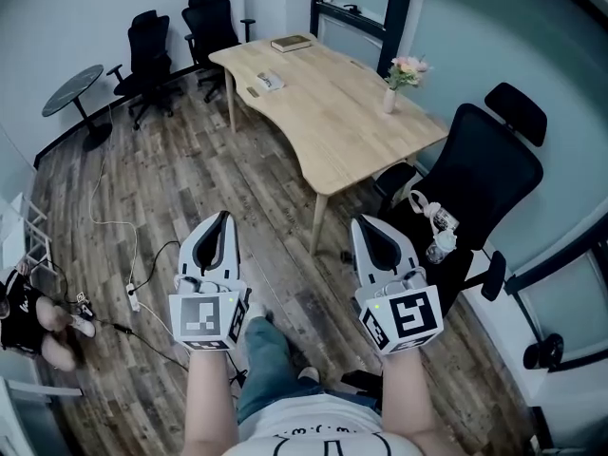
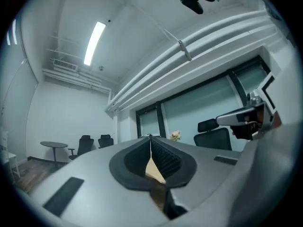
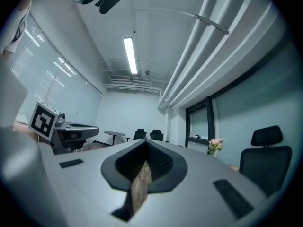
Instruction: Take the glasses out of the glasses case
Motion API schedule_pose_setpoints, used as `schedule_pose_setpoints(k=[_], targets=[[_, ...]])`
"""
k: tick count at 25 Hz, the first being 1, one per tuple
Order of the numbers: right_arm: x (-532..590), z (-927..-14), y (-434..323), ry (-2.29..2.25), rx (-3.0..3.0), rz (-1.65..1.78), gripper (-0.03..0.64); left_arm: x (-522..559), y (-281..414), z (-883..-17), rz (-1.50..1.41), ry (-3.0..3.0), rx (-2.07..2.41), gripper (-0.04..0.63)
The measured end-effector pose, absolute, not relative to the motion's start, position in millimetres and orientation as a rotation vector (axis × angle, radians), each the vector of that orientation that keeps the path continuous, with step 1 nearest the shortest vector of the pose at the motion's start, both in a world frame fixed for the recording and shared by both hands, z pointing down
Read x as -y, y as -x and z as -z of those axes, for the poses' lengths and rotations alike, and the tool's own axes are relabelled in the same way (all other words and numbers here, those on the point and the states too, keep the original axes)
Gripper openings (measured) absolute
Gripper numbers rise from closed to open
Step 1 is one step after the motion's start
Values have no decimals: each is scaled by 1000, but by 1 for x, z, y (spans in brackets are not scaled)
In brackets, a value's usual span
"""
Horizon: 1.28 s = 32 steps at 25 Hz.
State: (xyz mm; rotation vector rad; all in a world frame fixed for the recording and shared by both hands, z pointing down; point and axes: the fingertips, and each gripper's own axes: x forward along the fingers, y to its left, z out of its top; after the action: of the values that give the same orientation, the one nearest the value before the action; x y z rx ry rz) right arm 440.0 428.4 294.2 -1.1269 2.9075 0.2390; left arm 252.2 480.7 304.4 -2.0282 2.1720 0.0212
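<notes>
Office room with a dark plank floor (image 1: 218, 188). At 12 o'clock a pale wooden table (image 1: 342, 126), well apart from both grippers, with black office chairs (image 1: 152, 50) at 11 o'clock and a high-backed chair (image 1: 484, 174) at 2 o'clock. On the tabletop a book (image 1: 292, 42) at the far edge, a vase of flowers (image 1: 391, 91) to the right, and near the left end a small pale item, perhaps the glasses case (image 1: 269, 81), too small to tell. Power strip (image 1: 133, 299) on the floor at 9 o'clock. Left gripper (image 1: 224, 218) and right gripper (image 1: 361, 224) side by side at 6 o'clock, each with jaws pressed together, nothing between them
</notes>
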Motion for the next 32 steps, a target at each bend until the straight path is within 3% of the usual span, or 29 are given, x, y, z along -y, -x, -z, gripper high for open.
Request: schedule_pose_setpoints(k=[7, 22, 32], targets=[[-359, -302, -386, 1130, -2942, -218, 11, -411, -198, -318, -34, 2057, -2205, 17], [-170, -300, -187, 1157, -2978, -246, 11, -212, -8, -323, -38, 2155, -2192, 17], [-96, -306, -108, 1095, -3034, -279, 11, -142, 62, -330, -70, 2138, -2232, 17]])
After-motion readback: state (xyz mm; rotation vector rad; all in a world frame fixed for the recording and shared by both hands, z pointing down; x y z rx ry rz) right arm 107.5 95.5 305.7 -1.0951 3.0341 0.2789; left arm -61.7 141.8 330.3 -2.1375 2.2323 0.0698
